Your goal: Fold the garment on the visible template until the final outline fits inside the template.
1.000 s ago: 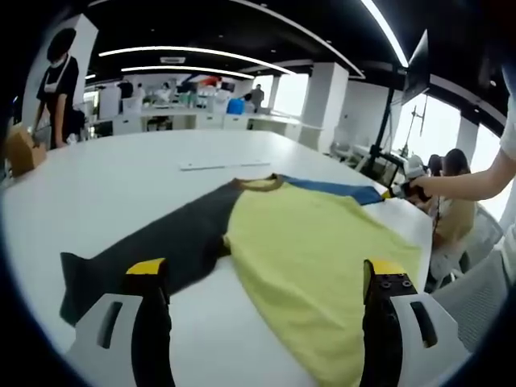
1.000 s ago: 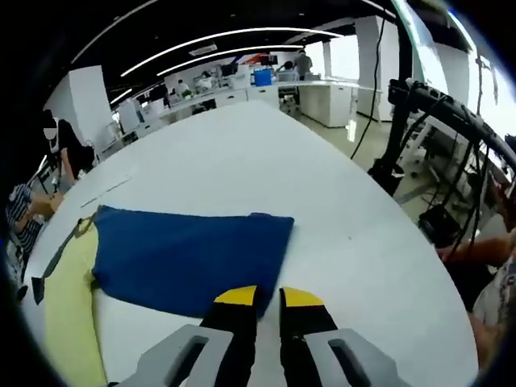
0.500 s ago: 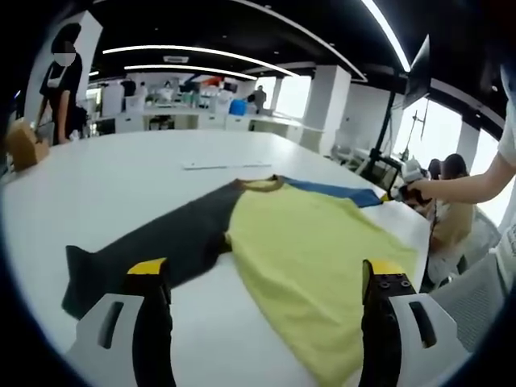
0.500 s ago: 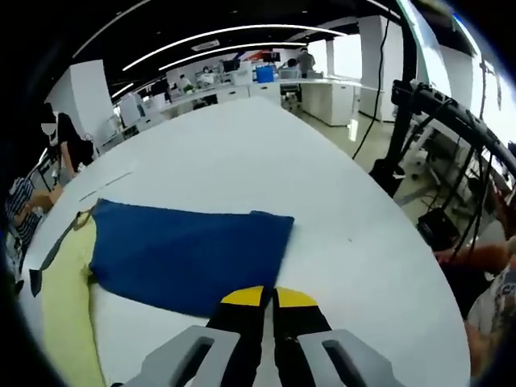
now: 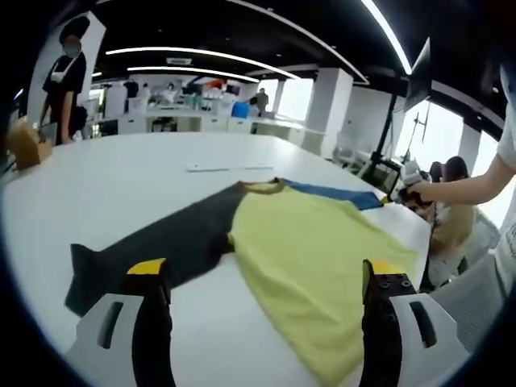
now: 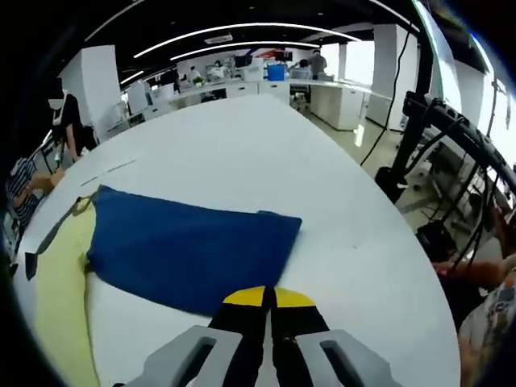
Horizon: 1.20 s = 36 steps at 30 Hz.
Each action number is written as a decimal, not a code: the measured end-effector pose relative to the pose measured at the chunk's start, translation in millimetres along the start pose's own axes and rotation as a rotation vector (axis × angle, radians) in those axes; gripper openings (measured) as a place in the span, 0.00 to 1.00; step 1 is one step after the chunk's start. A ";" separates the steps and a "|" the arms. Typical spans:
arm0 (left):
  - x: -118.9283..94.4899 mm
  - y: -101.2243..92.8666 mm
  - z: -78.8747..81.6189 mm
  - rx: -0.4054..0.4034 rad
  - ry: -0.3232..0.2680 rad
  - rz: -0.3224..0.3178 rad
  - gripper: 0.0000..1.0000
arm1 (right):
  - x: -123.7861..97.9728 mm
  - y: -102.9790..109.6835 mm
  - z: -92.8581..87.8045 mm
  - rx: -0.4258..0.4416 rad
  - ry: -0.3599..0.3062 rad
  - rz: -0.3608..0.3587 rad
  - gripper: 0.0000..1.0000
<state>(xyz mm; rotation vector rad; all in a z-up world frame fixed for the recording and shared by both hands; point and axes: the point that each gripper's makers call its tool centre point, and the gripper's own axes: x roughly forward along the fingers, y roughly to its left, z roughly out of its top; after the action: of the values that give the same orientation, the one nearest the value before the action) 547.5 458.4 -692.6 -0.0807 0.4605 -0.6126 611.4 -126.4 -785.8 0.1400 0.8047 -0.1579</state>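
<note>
On a broad white table [image 5: 121, 185] in an open-plan office lit by long ceiling strips, the garment [image 5: 314, 250] lies flat at mid-frame, its yellow body flanked by a dark sleeve [image 5: 153, 250] lower left and a blue sleeve [image 6: 189, 250]. My left gripper [image 5: 262, 278] hangs wide apart above it. My right gripper [image 6: 268, 297] is pinched together at the blue sleeve's hem, though whether cloth sits between its tips I cannot tell.

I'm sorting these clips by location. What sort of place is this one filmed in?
Probably an open-plan office or lab. A long white table holds the spread garment, further white desks stand behind with people at them, and strip lights run along a dark ceiling beside big windows.
</note>
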 end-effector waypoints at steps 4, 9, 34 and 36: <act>-1.4 -2.6 -0.8 0.030 0.011 -0.004 0.98 | -6.8 3.3 3.9 0.035 -0.009 0.017 0.00; -2.3 -3.4 -2.8 0.029 0.014 -0.007 0.98 | -15.2 7.1 13.9 0.031 -0.039 0.023 0.00; -8.6 -9.6 -7.4 0.032 0.017 -0.013 0.98 | -28.5 51.3 63.4 0.048 -0.155 0.152 0.00; -9.3 -10.1 -7.5 0.031 0.017 -0.013 0.98 | -28.8 56.1 64.2 0.044 -0.153 0.165 0.00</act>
<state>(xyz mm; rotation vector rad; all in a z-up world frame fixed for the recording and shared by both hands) 532.0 455.9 -693.6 -0.0492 0.4669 -0.6333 647.8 -80.8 -717.3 0.2318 0.6344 -0.0296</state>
